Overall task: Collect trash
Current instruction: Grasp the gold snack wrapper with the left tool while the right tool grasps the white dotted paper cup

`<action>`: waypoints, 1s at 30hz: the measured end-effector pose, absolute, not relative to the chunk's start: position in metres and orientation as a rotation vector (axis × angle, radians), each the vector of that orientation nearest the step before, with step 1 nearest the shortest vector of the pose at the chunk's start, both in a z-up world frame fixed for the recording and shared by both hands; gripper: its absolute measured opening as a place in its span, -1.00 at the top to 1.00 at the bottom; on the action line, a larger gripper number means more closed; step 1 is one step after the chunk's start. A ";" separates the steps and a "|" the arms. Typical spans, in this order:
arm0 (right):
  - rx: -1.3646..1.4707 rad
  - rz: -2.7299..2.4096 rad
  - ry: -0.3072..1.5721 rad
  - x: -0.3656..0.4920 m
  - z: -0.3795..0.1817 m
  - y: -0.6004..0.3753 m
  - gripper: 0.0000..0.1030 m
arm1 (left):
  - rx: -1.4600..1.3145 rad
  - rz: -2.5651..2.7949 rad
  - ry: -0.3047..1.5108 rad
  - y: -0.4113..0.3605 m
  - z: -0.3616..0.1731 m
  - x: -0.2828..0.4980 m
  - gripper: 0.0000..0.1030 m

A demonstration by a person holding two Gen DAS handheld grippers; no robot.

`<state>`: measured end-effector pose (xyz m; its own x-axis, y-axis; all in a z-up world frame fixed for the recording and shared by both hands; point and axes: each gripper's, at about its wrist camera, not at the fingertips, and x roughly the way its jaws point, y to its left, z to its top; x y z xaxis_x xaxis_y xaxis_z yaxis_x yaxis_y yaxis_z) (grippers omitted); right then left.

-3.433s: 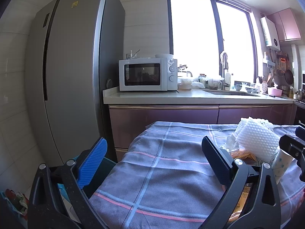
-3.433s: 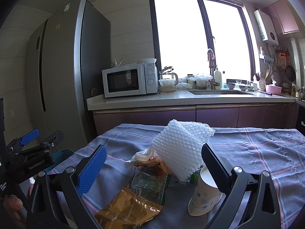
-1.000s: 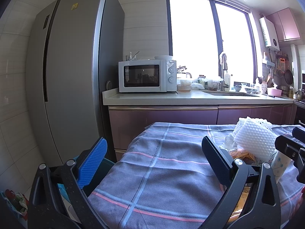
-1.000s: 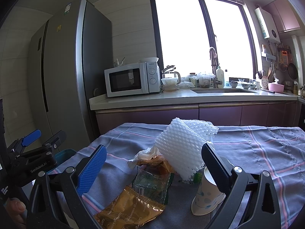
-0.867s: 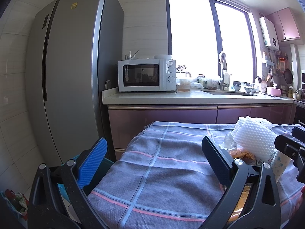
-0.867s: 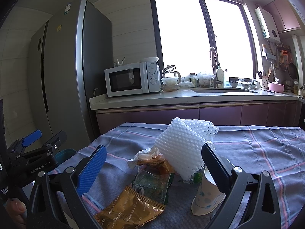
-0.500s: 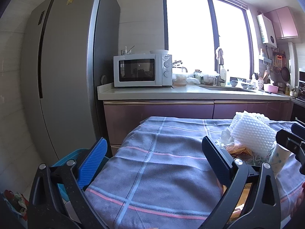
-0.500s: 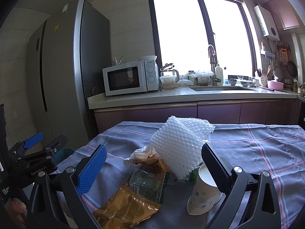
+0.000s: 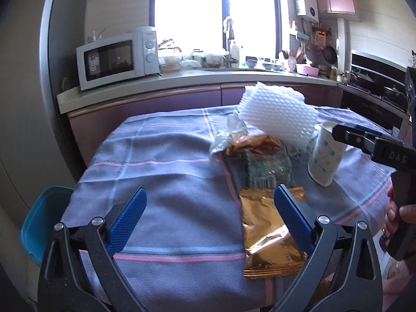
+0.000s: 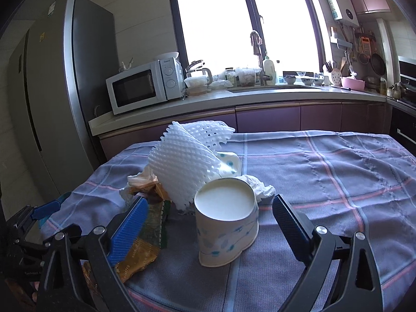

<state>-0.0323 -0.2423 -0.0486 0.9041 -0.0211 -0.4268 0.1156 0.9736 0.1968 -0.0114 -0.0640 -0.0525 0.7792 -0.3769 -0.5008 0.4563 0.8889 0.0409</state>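
A heap of trash lies on the table's plaid cloth (image 9: 166, 171): a white foam net (image 9: 278, 119), a gold snack bag (image 9: 267, 236), a green wrapper (image 9: 267, 169), crumpled tissue (image 10: 256, 184) and an upturned paper cup (image 10: 226, 215). My left gripper (image 9: 208, 208) is open and empty, just short of the gold bag. My right gripper (image 10: 208, 213) is open, its jaws either side of the cup (image 9: 325, 156) without touching it. It shows at the right in the left wrist view (image 9: 374, 148).
A blue bin (image 9: 41, 221) stands on the floor left of the table. Behind are a fridge (image 10: 52, 91), a counter with a microwave (image 10: 145, 85), a sink and a stove. The cloth (image 10: 338, 166) stretches to the right of the heap.
Both grippers have moved forward and tilted down over the table. The left has swung right toward the gold bag. The right has closed in around the paper cup.
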 end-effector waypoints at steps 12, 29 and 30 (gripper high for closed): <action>0.270 -0.051 0.507 -0.020 -0.066 -0.252 -0.20 | 0.181 -0.654 0.746 -0.101 -0.094 0.001 0.06; 0.281 0.008 0.468 -0.045 -0.047 -0.259 -0.06 | 0.093 -0.673 0.761 -0.078 -0.081 0.001 0.86; 0.278 0.016 0.464 -0.047 -0.044 -0.257 -0.06 | 0.090 -0.672 0.756 -0.074 -0.079 0.000 0.87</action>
